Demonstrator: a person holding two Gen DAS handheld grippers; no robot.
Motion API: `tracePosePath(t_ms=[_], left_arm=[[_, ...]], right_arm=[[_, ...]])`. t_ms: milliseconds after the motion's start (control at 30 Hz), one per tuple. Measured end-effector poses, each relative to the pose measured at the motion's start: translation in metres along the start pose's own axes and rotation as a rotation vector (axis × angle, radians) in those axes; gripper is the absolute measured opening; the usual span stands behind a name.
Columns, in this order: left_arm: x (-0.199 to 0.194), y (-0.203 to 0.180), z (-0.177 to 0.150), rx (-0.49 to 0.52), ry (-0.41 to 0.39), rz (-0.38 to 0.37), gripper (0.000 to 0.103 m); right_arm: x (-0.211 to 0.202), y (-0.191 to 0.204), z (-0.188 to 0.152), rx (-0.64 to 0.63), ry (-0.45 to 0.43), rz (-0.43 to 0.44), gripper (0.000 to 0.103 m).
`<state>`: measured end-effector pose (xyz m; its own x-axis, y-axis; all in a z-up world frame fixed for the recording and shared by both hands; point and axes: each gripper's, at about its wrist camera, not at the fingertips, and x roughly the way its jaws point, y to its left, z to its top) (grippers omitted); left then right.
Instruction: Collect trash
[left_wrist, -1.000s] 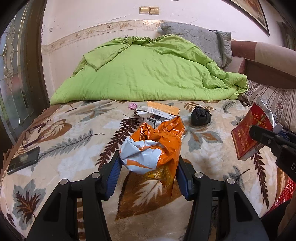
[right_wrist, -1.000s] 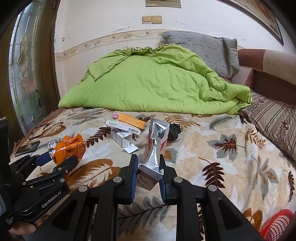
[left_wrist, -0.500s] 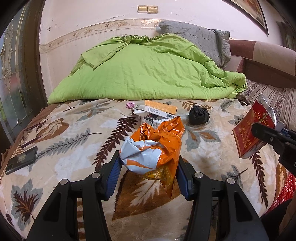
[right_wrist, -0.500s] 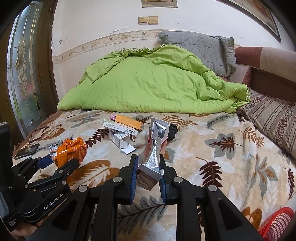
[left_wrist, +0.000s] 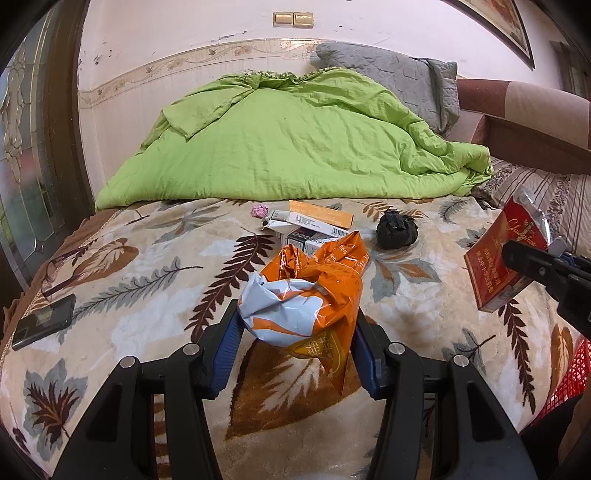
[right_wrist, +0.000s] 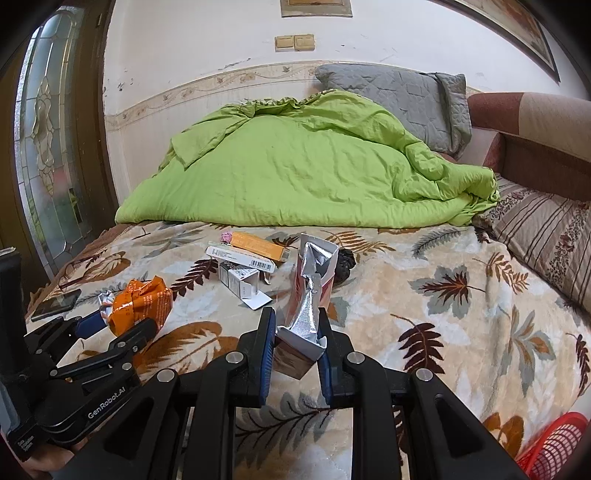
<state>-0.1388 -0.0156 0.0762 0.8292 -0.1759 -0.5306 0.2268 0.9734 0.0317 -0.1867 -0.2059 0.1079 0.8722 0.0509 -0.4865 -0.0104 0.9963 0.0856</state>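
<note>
My left gripper (left_wrist: 295, 325) is shut on a crumpled orange and white snack bag (left_wrist: 310, 295), held above the leaf-patterned bed blanket; the bag also shows in the right wrist view (right_wrist: 142, 304). My right gripper (right_wrist: 297, 332) is shut on a red carton with a torn foil top (right_wrist: 310, 291), which shows at the right of the left wrist view (left_wrist: 502, 258). More trash lies mid-bed: an orange box (left_wrist: 321, 213), a white box (left_wrist: 310, 223), a small open carton (right_wrist: 240, 282), a pink wad (left_wrist: 259, 211) and a black crumpled lump (left_wrist: 397, 230).
A red mesh basket (right_wrist: 554, 443) sits at the lower right, off the bed's near corner. A black phone (left_wrist: 44, 321) lies at the bed's left edge. A green duvet (left_wrist: 288, 147) and grey pillow (left_wrist: 399, 77) fill the far side.
Both grippers have drawn back slightly with their loads; the scene appears a little lower and farther. Both grips are unchanged.
</note>
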Motion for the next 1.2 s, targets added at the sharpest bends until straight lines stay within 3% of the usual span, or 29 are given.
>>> tracePosePath(t_ms=[1200], left_arm=[[0.0051, 0.0005, 0.0007, 0.002, 0.029, 0.004, 0.053]], right_arm=[[0.0094, 0.0039, 0.0004, 0.020, 0.029, 0.024, 0.022]])
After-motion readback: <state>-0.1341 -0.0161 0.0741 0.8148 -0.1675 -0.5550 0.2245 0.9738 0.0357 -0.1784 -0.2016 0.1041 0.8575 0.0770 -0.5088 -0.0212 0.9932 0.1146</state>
